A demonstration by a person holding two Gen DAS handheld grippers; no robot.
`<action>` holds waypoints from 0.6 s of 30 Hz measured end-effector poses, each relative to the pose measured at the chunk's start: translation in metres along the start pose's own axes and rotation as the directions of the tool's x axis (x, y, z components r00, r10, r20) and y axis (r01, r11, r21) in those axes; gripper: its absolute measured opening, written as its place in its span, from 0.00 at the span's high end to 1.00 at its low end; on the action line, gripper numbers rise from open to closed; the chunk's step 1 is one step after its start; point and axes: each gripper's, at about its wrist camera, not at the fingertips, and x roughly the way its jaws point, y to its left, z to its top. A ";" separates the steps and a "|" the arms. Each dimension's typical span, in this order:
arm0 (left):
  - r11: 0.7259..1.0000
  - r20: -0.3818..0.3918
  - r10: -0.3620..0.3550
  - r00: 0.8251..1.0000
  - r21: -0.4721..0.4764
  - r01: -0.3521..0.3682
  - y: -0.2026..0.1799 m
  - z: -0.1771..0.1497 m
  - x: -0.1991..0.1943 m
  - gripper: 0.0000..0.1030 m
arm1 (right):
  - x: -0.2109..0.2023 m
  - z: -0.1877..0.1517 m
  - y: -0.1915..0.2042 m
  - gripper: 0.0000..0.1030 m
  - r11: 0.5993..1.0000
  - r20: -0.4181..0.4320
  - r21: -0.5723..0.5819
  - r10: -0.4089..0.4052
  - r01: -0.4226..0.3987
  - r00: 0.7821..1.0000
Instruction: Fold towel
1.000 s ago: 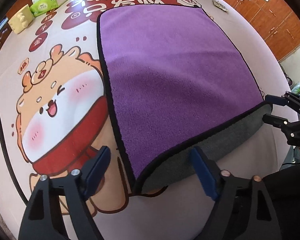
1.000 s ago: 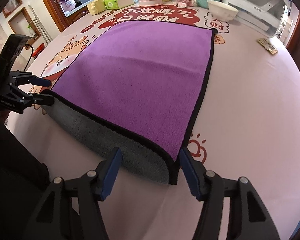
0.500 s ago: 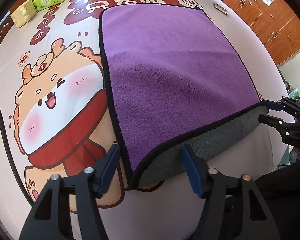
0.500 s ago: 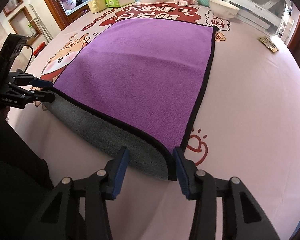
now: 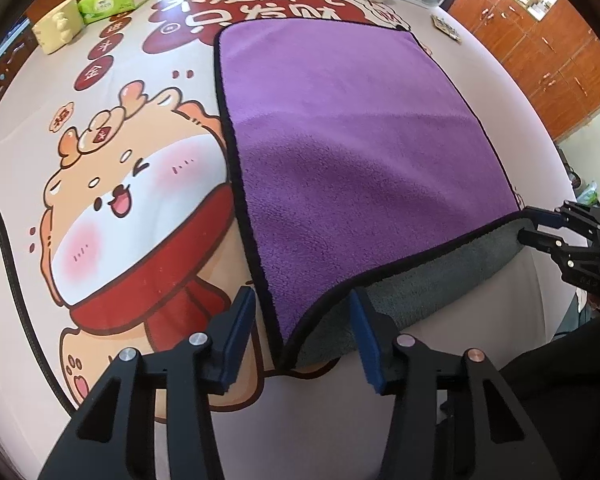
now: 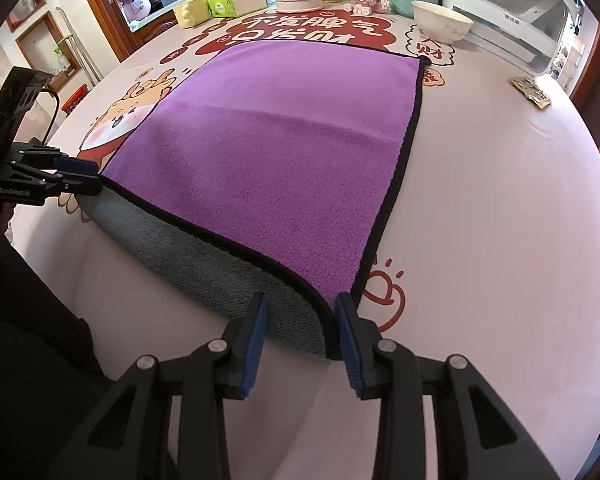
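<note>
Behind our grippers spreads a cartoon tablecloth (image 5: pixel 112 184). Our left gripper (image 5: pixel 302 334) and right gripper (image 6: pixel 300 334) have jaws apart, each straddling a near corner of the purple towel (image 5: pixel 348 148), with a bowl (image 6: pixel 442 20) at one o'clock.

The purple fleecy cloth towel (image 5: pixel 352 152) is showing a soft, matt, nubbly pile, with a coarser grey terry underside (image 6: pixel 204 256) and a black stitched hem. The pale pink printed tablecloth (image 6: pixel 500 208) is lying smooth with a faint sheen. The left gripper (image 5: pixel 302 338) and the right gripper (image 6: pixel 300 340) are showing matt black plastic frames, ribbed blue rubbery pads (image 5: pixel 364 340) and shiny metal screw heads. The white glazed bowl (image 6: pixel 442 20) is gleaming glossily, and the brown wooden cabinets (image 5: pixel 548 52) are looking polished.
</note>
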 end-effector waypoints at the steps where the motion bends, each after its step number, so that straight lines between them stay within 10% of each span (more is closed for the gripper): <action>1: 1.000 0.001 -0.002 1.000 -0.004 0.002 0.002 0.000 -0.002 0.54 | 0.000 0.000 0.000 0.66 1.000 0.000 0.000 0.000 0.000 1.000; 14: 0.998 -0.032 -0.017 0.999 0.060 0.019 -0.008 0.000 -0.001 0.55 | -0.001 -0.001 0.000 0.75 1.000 0.000 -0.008 0.005 -0.005 1.000; 18: 0.998 -0.054 -0.026 0.998 0.064 0.029 -0.014 0.003 0.001 0.69 | -0.001 -0.001 -0.001 0.81 1.000 0.000 -0.009 0.010 -0.010 1.000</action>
